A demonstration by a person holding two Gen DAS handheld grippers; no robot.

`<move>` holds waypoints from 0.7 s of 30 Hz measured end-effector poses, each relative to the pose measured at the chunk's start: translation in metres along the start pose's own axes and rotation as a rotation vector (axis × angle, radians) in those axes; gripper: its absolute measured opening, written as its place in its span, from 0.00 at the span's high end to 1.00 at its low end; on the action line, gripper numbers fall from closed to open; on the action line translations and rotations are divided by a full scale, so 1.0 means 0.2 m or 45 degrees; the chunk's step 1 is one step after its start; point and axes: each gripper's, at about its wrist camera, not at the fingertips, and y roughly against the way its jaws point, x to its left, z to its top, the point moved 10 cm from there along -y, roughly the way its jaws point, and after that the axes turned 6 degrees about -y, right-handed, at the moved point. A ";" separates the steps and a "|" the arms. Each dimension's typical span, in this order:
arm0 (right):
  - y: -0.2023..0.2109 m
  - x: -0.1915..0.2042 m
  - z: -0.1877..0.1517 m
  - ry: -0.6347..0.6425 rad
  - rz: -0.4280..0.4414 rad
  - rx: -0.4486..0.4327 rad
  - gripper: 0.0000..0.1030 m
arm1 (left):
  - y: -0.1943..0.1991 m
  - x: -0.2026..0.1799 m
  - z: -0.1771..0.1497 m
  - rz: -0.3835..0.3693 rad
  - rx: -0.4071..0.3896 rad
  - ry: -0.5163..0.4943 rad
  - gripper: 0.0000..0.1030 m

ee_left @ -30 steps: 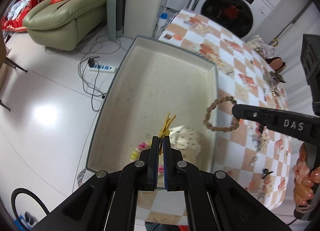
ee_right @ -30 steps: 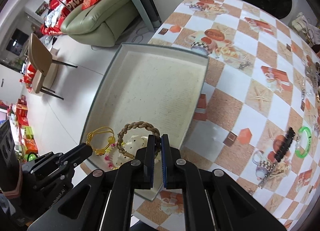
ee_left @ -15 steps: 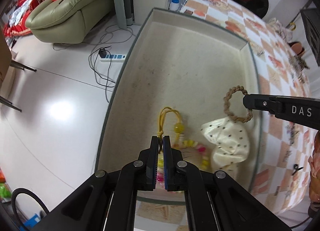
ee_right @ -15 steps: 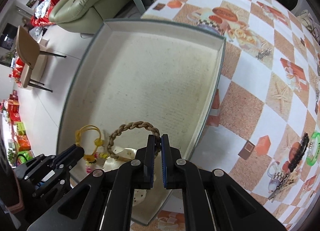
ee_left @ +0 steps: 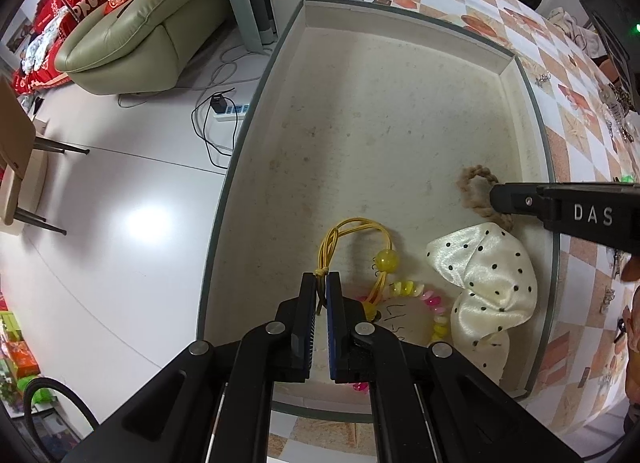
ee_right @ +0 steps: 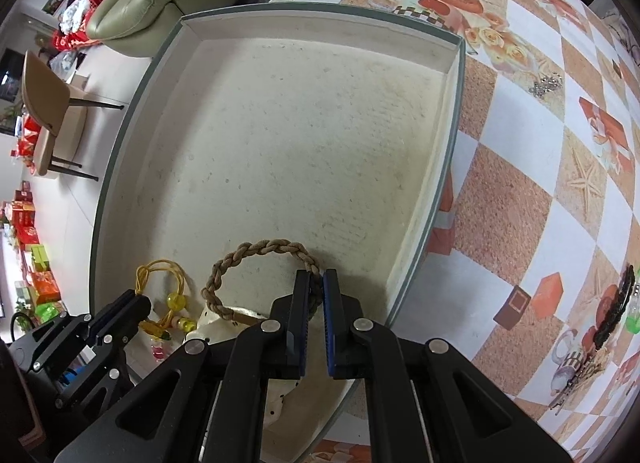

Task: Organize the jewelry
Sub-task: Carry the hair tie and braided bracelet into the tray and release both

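Note:
A shallow cream box (ee_left: 400, 111) (ee_right: 304, 135) with a grey-green rim lies on the checked tablecloth. My left gripper (ee_left: 321, 283) is shut on a yellow cord hair tie (ee_left: 356, 231) with a yellow bead, low over the box floor near its front. My right gripper (ee_right: 316, 283) is shut on a brown braided ring (ee_right: 256, 253) (ee_left: 474, 191) that hangs down to the box floor. A cream polka-dot bow (ee_left: 488, 283) and a yellow-and-pink bead bracelet (ee_left: 420, 299) lie in the box between the two grippers.
More jewelry lies on the tablecloth to the right: a small metal piece (ee_right: 544, 85), a black hair clip (ee_right: 612, 315), a green ring (ee_right: 634, 321). Left of the box the table ends over white floor with a power strip (ee_left: 232, 109), a sofa (ee_left: 144, 35) and a chair (ee_right: 48, 119).
Both grippers have come down into the box with their pieces. The yellow tie and the braided ring now hang close to the floor, beside the bow and bracelet.

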 end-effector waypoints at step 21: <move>0.45 -0.15 -0.06 -0.122 0.143 -0.181 0.55 | 0.13 -0.07 0.02 0.023 -0.012 -0.059 0.91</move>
